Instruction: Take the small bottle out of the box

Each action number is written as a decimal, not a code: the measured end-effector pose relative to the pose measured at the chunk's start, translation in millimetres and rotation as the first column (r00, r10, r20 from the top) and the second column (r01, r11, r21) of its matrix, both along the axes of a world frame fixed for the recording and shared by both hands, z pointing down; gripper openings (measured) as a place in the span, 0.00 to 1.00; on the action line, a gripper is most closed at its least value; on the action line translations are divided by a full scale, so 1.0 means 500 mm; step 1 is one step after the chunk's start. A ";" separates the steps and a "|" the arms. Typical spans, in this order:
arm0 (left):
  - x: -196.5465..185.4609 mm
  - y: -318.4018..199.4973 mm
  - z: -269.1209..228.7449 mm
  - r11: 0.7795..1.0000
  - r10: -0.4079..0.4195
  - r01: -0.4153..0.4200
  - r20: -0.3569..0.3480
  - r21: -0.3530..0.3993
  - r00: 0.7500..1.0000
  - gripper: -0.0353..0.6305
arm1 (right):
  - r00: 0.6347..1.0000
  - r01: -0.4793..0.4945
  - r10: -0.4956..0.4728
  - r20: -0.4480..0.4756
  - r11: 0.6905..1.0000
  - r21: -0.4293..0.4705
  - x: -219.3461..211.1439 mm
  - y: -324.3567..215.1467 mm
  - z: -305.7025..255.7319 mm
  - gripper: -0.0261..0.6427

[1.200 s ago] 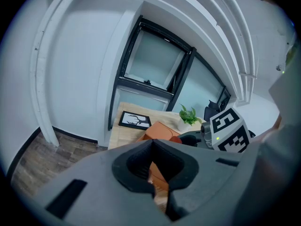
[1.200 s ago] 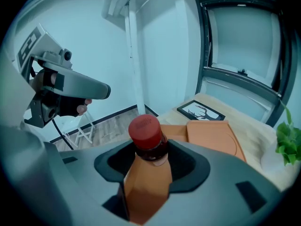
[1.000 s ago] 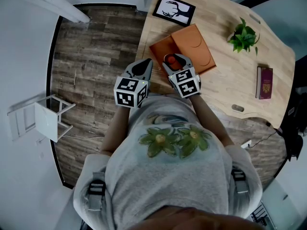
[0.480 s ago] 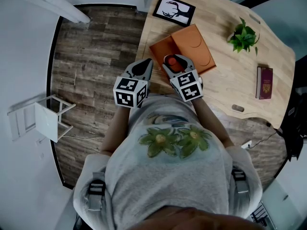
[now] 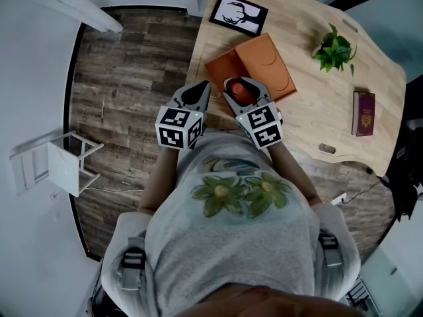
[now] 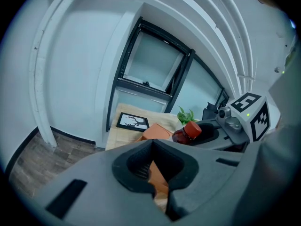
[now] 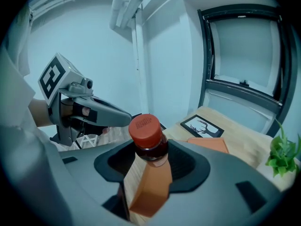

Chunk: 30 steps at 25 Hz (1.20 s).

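Wore a light grey short-sleeved T-shirt (image 5: pixel 231 243), printed across the chest with two green, yellow-centred flowers (image 5: pixel 241 193) under a pale blue-green motif. Had dark straps with grey buckles (image 5: pixel 132 264) at both shoulders. Carried a left gripper (image 5: pixel 194 92) and a right gripper (image 5: pixel 242 88) of matt grey plastic with black-lined, scooped jaws, each topped with a white cube (image 5: pixel 178 125) of black square markers and a small green light

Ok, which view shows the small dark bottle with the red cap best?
The right gripper view: the small dark bottle with the red cap stands close up, gripped between the right gripper's jaws. The left gripper view shows it small, from the side. The head view shows mostly its cap from above.
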<state>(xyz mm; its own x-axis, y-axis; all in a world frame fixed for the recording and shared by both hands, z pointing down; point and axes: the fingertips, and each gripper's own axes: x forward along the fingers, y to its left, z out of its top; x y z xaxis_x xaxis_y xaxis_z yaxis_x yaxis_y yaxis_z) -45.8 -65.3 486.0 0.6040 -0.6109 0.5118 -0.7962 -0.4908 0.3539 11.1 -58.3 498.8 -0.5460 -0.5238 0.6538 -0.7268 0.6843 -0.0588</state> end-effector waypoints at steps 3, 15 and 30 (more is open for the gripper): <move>0.002 -0.001 -0.002 1.000 0.001 -0.001 -0.003 0.002 1.000 0.06 | 1.000 0.005 -0.005 0.009 1.000 0.002 -0.002 0.004 -0.012 0.35; -0.002 0.003 -0.002 1.000 -0.002 0.002 -0.006 0.002 1.000 0.06 | 0.999 0.039 -0.039 0.026 0.999 0.025 -0.020 0.019 -0.054 0.35; -0.001 0.003 0.003 1.000 0.002 -0.002 -0.004 -0.001 1.000 0.06 | 0.998 0.049 -0.051 0.038 0.997 0.053 -0.024 0.018 -0.088 0.35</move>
